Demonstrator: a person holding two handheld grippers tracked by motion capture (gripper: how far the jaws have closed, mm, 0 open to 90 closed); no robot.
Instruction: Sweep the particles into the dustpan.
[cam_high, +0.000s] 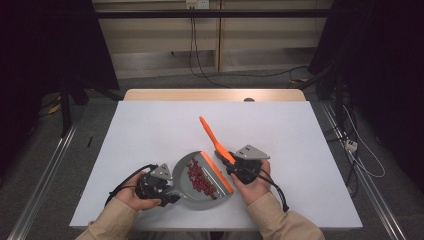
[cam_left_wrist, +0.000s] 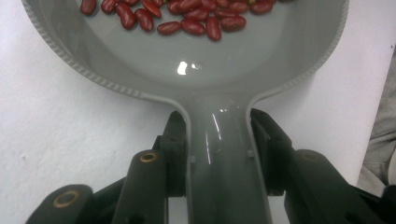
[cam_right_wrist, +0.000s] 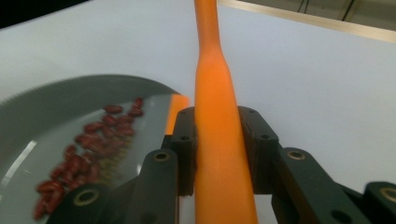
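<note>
The grey plastic dustpan (cam_high: 200, 192) is a smooth, glossy scoop with a finely ridged rim and a rounded handle; the left gripper (cam_left_wrist: 219, 140) has its jaws clamped on either side of that handle, the pan spreading out just ahead of them on the white matte worktop (cam_high: 150, 130). Small glossy dark-red kidney beans (cam_high: 199, 179) lie heaped inside it (oval, a few paler ones among them). The right gripper (cam_right_wrist: 219, 140) has its jaws pressed together on the slim orange plastic brush handle (cam_right_wrist: 215, 93), which tapers and runs on ahead beyond the jaws, its orange head (cam_high: 217, 172) resting in the pan beside the beans.
</note>
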